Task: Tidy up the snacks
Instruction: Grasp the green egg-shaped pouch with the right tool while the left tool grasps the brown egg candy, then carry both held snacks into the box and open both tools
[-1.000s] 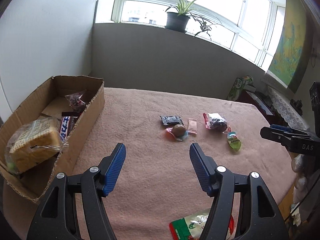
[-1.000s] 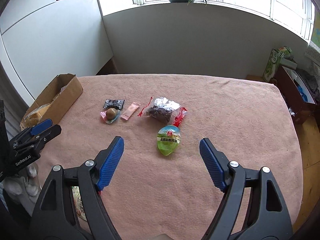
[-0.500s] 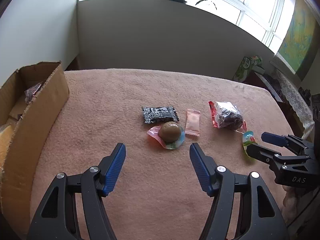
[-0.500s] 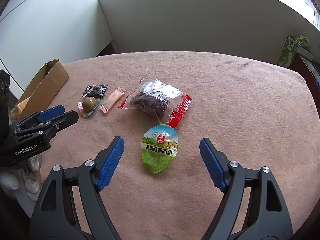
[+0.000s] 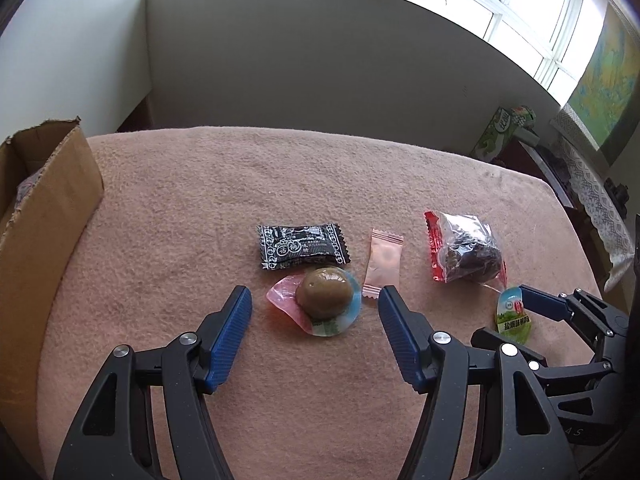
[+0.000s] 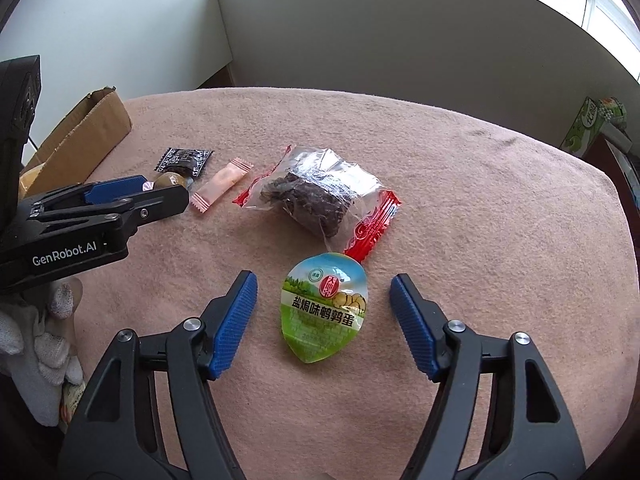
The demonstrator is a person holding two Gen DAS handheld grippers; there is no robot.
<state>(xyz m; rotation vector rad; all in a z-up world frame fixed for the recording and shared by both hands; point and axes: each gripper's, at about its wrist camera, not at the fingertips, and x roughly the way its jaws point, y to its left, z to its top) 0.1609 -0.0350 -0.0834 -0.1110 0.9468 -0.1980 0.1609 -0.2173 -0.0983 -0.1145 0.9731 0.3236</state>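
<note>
On the pink cloth lies a brown egg in a clear pack (image 5: 324, 298), and my left gripper (image 5: 314, 294) stands open with a blue pad on either side of it, not touching. A green-lidded egg pack (image 6: 324, 308) sits between the pads of my right gripper (image 6: 323, 282), whose jaws are closing without pressing on it. Behind them lie a black wrapper (image 5: 302, 246), a pink sachet (image 5: 383, 262) and a clear bag of dark snack (image 6: 316, 196). The cardboard box (image 5: 52, 200) stands at the left.
The cloth-covered table (image 5: 280, 168) ends at a grey wall behind. A green carton (image 5: 506, 128) stands on furniture beyond the right edge. A white-gloved hand (image 6: 36, 340) holds the left gripper (image 6: 166, 190), with a snack packet (image 6: 72, 400) beneath it.
Both grippers have come down and forward over the snacks. The left now straddles the brown egg, the right straddles the green pack with narrower jaws. The box has slid to the left view's edge.
</note>
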